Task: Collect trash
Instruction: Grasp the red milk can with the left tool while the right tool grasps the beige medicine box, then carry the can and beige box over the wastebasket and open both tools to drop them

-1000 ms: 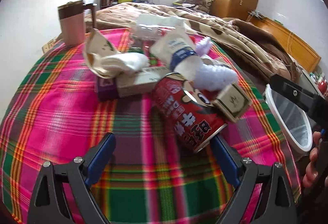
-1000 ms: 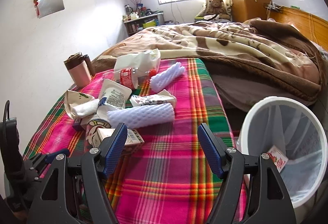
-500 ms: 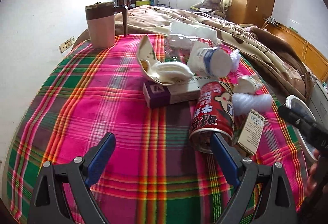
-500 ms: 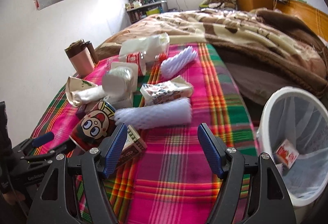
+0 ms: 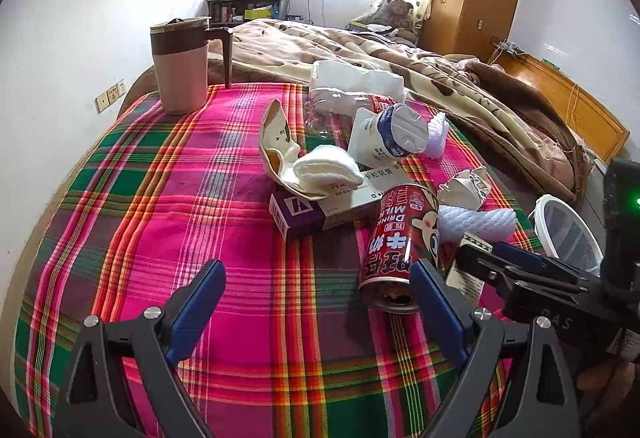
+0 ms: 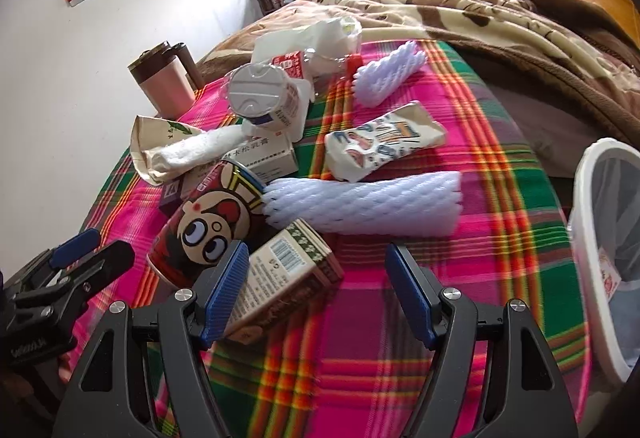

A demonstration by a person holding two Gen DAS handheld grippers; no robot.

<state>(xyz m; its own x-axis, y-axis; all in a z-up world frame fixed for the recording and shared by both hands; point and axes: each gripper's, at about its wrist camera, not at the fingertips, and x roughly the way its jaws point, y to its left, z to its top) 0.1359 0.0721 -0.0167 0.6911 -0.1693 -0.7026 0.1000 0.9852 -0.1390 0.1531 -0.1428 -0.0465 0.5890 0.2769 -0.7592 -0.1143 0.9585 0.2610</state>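
We are viewing a worktop covered in a pink, green and red plaid cloth [image 5: 192, 197], with trash heaped toward its right half. The left tool [image 5: 318, 302] is hanging wide over bare cloth, nothing between its blue pads; the broad left and near part of the cloth is lying open for movement. A red printed drink can with a cartoon face [image 5: 400, 250] is lying on its side just beside the left tool's right finger. A tall pink mug with a brown lid and handle [image 5: 180, 65] is standing upright near the far left edge, well apart from the heap.

The right tool [image 6: 316, 290] is also standing wide and gripping nothing. Its left finger is sitting against a brown and white printed carton with a barcode [image 6: 284, 278], which is lying tilted beside the can. We are noting a white foam net sleeve [image 6: 364, 203] lying across the cloth just beyond the carton, a crumpled printed paper packet [image 6: 380, 145] behind it, and a second foam sleeve [image 6: 388, 77] farther back. Open cloth is running between the right tool and the right edge.

A white round plastic bin with a clear liner [image 6: 588, 205] is standing just past the worktop's right edge, one small red and white wrapper [image 6: 610, 280] inside it. A bed with a brown patterned blanket [image 6: 480, 17] is bordering the far edge.
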